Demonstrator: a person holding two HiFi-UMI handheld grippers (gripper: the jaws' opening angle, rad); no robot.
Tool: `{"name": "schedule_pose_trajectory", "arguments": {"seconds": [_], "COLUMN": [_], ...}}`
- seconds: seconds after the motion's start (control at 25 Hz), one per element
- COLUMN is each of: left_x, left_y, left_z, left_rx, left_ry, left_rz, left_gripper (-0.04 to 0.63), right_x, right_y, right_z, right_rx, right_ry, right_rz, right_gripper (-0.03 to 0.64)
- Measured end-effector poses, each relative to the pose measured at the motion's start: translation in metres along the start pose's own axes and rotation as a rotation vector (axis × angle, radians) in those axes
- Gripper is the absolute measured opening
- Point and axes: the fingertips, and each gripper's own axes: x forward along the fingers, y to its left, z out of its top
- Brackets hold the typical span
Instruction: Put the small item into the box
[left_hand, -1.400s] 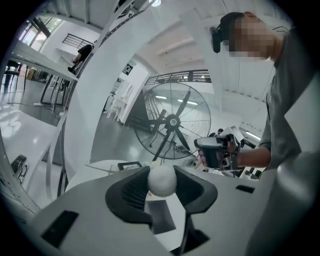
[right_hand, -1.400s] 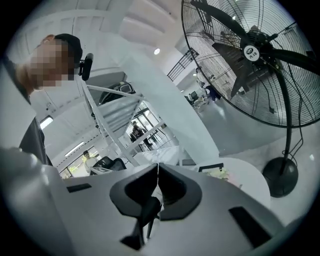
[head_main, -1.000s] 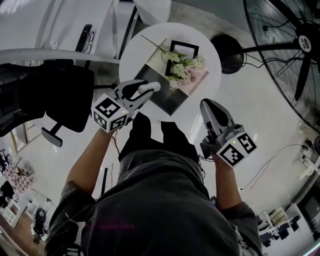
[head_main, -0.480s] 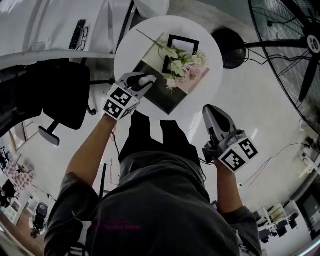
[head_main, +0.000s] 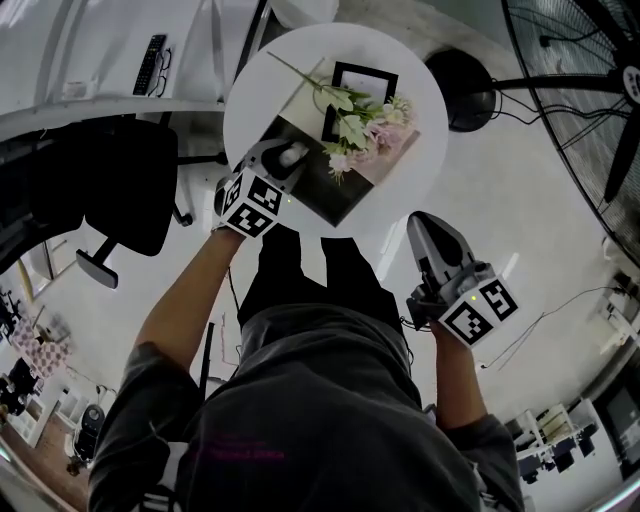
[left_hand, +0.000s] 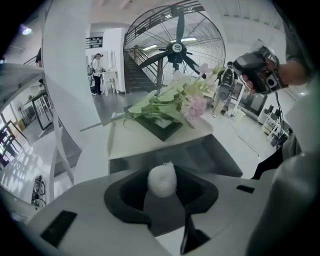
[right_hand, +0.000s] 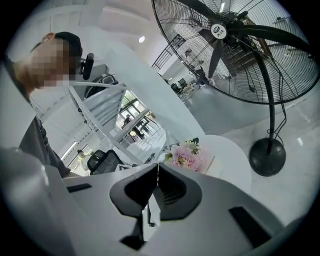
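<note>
- The left gripper (head_main: 285, 158) has its jaws closed on a small white rounded lump (left_hand: 162, 180). The lump sits between the two dark pads and shows no clear long axis.
- Seen from the head view, this gripper points steeply down over the near-left corner of a dark grey, open, square box (head_main: 325, 190) that rests on a round white table (head_main: 420, 90).
- In the left gripper view, the box's grey interior (left_hand: 210, 155) lies just past and below the held lump. The drop point is therefore under and slightly ahead of the jaws, not off to a side.
- A spray of pink and white artificial flowers (head_main: 365, 135) and a black picture frame (head_main: 365, 75) lie on a pale panel at the far side of the box, away from the jaws.
- The right gripper (head_main: 425, 222) hangs off the table's near-right edge, well apart from the box. Its jaws are together with nothing between them.
- The left gripper is far nearer the box. The release probably needs only a small reach further over the dark floor before the jaws part, so the lump clears the near wall.
</note>
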Motion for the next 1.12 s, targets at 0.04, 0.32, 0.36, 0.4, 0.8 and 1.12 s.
{"name": "schedule_pose_trajectory", "arguments": {"seconds": [0.04, 0.32, 0.36, 0.4, 0.8, 1.12], "left_x": [0.002, 0.006, 0.004, 0.002, -0.041, -0.101], "left_y": [-0.003, -0.028, -0.032, -0.036, -0.040, -0.033], "left_z": [-0.001, 0.000, 0.002, 0.003, 0.026, 0.070], "left_rx": [0.007, -0.014, -0.014, -0.015, -0.053, -0.067], "left_ry": [0.007, -0.002, -0.006, -0.010, -0.095, -0.237], "left_rz": [-0.001, -0.060, -0.069, -0.076, -0.045, -0.002], "left_gripper": [0.155, 0.194, 0.199, 0.202, 0.204, 0.152], "right_x": [0.000, -0.002, -0.003, -0.003, -0.008, -0.013], "right_y": [0.000, -0.001, 0.000, 0.002, 0.020, 0.043], "right_z": [0.000, -0.007, -0.007, -0.007, -0.002, 0.015], "right_rx": [0.001, 0.019, 0.018, 0.016, -0.010, -0.046], "right_ry": [0.000, -0.004, -0.007, -0.009, -0.038, -0.080], "right_rz": [0.001, 0.016, 0.019, 0.022, 0.050, 0.078], "right_gripper": [0.023, 0.023, 0.023, 0.023, 0.023, 0.023]}}
